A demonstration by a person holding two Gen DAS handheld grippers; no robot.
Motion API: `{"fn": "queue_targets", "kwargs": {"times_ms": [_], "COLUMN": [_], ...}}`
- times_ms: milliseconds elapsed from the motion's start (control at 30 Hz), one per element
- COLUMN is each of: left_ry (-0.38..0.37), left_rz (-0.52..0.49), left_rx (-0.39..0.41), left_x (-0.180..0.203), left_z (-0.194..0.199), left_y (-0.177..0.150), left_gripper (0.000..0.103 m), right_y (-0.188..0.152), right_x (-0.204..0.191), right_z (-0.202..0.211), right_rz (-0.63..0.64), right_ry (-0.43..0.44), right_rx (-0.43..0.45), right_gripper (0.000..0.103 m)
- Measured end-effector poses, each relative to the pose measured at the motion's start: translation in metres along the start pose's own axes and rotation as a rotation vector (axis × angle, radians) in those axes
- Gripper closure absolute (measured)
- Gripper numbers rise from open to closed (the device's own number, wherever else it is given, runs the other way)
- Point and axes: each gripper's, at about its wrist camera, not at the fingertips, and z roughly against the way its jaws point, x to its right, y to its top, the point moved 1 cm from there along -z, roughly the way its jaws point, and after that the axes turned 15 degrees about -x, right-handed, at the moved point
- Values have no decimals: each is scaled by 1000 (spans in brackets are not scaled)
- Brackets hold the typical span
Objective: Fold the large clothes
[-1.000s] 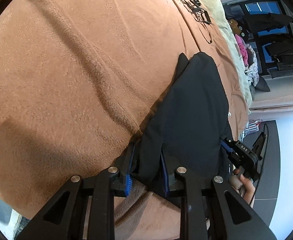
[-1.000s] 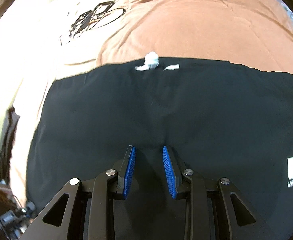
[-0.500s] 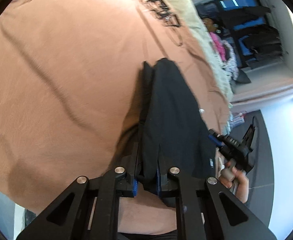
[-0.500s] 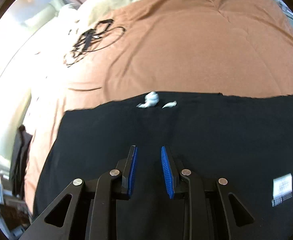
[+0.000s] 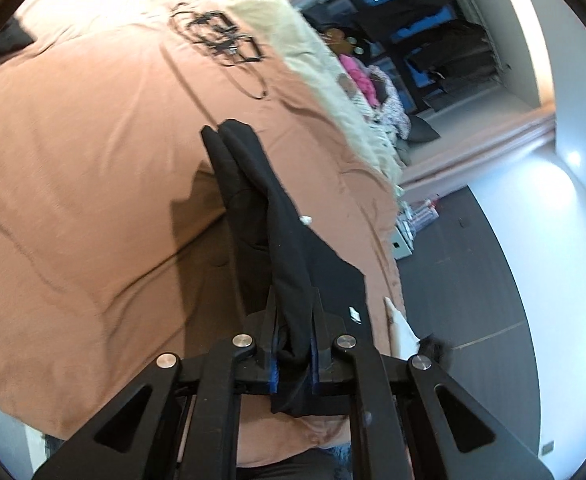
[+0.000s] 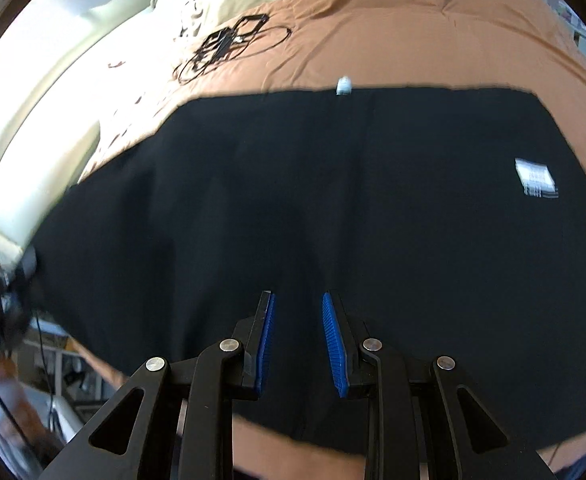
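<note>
Left gripper [image 5: 294,320] clamped on a bunched edge of the black garment [image 5: 253,184], raised above the brown blanket [image 5: 73,160] so the cloth hangs edge-on away from the jaws and casts a shadow on the bed. Right gripper [image 6: 298,338] low over the same garment [image 6: 333,200], blue pads [image 6: 332,336] apart with nothing visibly between them, pointing toward its far edge with white tag [image 6: 535,178] off to the right. Cable tangle [image 6: 229,44] lying well beyond on the blanket [image 6: 413,32].
</note>
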Motion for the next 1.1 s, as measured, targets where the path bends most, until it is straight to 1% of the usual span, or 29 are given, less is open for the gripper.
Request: {"fn": "queue_targets", "kwargs": {"times_ms": [67,200,233,333,433,600,867,967,1100], "left_ry": [-7,-8,-3,3,-13,-1,20,30,39], "left_rz": [-31,-91,-108,-154,-191,-252,-341,-372,-392], "left_rx": [-1,-18,-31,-46,-66,-106,-194,-240,-317], "left_x": [14,43,52,72,93,129,177,193,209], "left_z": [0,-5,-11,-22,-32,-56,-110,-136,-177], "left_y": [1,4,3,1,3,-2,-20,-29,-45], "left_gripper": [91,91,91,91,91,91,91,91,91], "right_y": [-17,-41,-38,-43,-48,-57,-79,-97,-110], "right_x": [-3,1,-2,4,12,33,106,134,163], "right_z": [-6,-21,-28,-40,-32,3,65,89,103], "right_rz": [2,-20,-25,-50,-61,-80,-216,-262,-305], "right_ry": [-16,-1,4,27,77,109,159,167,181], "right_rx": [-15,-47,-52,-68,-60,21,175,229,271], "right_gripper": [76,76,77,78,78,78,78,78,78]}}
